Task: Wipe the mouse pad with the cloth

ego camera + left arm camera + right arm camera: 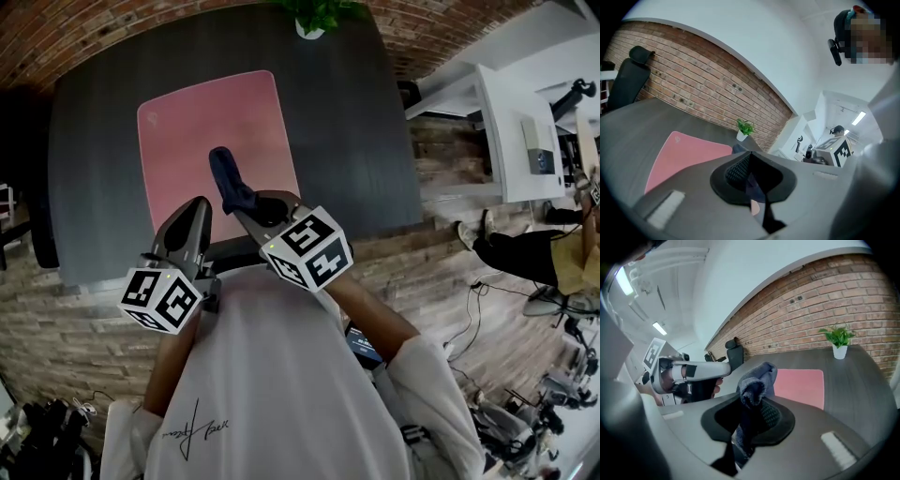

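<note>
A: Look, the right gripper is pinching the dark blue fuzzy cloth over the near end of the pink rectangular mouse pad!
B: And the left gripper sits beside it, jaws pressed together on nothing, at the dark grey tabletop edge.

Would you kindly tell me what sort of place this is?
Probably an office or lab: a dark desk with a pink mouse pad, an office chair by the brick wall, white workstations beyond.
</note>
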`<action>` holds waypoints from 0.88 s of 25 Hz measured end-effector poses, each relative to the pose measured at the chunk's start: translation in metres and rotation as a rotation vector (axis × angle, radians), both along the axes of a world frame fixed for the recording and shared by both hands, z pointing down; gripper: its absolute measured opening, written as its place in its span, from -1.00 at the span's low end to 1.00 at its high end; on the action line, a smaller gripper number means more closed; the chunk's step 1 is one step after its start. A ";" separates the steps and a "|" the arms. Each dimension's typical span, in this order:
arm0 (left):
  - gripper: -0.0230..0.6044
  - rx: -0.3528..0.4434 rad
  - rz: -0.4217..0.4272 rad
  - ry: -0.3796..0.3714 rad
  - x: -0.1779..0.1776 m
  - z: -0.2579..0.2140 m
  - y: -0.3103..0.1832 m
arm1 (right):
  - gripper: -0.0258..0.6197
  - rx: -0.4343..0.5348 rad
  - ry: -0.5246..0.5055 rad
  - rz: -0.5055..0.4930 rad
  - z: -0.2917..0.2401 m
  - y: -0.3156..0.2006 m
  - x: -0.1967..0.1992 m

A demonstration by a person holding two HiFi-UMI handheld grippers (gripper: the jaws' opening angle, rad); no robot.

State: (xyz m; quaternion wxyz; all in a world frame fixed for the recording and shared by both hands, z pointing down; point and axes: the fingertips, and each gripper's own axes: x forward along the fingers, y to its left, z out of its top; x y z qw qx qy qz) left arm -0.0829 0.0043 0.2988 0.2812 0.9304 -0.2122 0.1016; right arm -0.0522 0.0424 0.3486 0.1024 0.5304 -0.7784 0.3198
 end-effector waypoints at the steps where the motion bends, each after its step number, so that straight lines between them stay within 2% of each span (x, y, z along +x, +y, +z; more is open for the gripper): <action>1: -0.90 0.003 0.007 0.002 0.000 -0.003 0.000 | -0.74 0.009 0.009 0.006 -0.002 0.000 0.002; 5: -0.90 0.017 0.011 -0.008 0.001 -0.006 -0.003 | -0.75 0.020 -0.005 -0.010 -0.012 -0.002 0.005; 8: -0.90 0.003 0.013 -0.037 0.000 -0.005 -0.006 | -0.75 0.022 -0.007 -0.044 -0.014 -0.002 0.003; 17: -0.90 -0.020 0.020 -0.060 -0.004 0.005 -0.017 | -0.75 0.004 0.010 -0.090 -0.009 -0.007 0.000; 22: -0.90 -0.017 0.015 -0.067 -0.010 0.007 -0.029 | -0.75 0.039 0.037 -0.107 -0.016 -0.019 -0.009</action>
